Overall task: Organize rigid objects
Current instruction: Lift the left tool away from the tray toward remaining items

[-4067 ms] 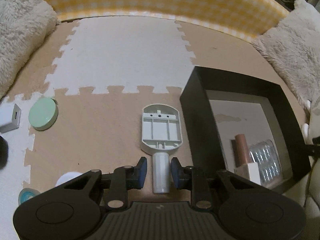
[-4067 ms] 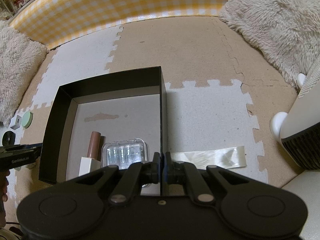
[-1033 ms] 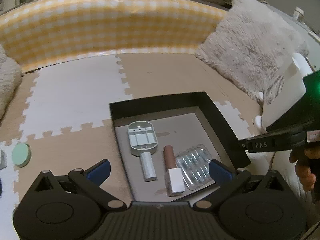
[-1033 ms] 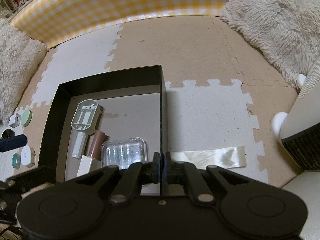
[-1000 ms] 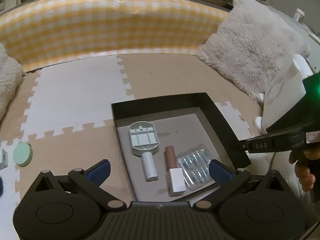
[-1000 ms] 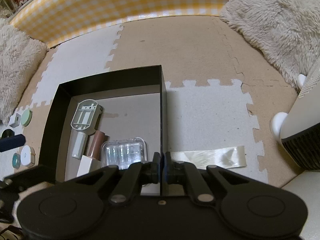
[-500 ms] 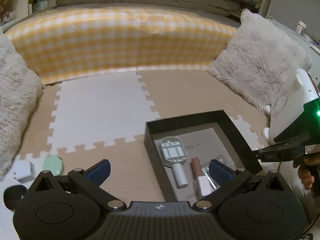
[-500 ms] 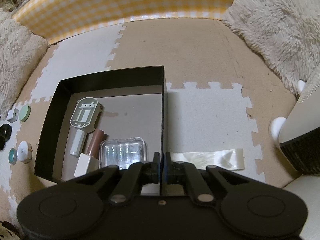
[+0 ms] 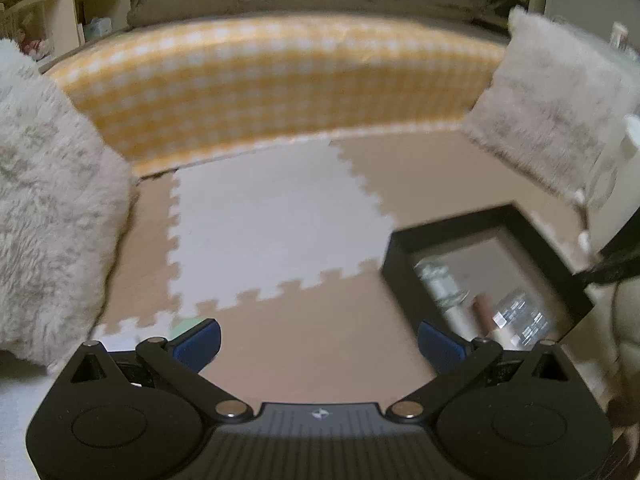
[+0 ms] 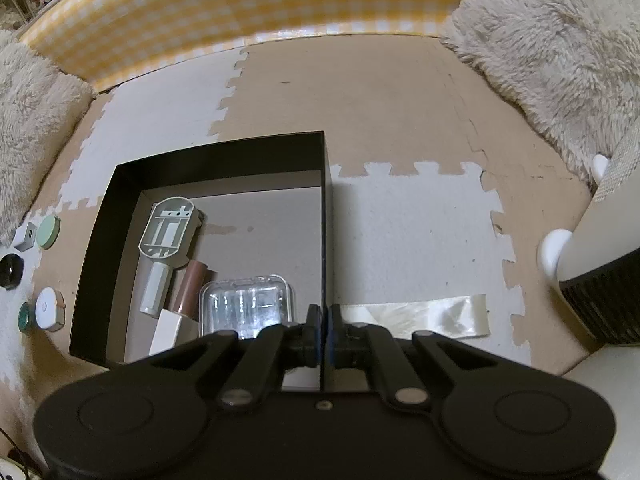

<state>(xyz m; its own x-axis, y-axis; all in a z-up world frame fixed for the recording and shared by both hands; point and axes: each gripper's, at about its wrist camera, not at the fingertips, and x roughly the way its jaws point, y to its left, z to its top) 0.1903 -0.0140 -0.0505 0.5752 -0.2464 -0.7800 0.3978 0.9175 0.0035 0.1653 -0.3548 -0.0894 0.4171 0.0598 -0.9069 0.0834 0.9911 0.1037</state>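
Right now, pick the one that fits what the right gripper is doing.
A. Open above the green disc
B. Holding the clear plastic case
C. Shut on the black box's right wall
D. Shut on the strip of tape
C: the right gripper is shut on the right wall of the black box; the clear plastic case lies loose inside.

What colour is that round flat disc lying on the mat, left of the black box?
Pale mint green. The disc shows best in the right wrist view.
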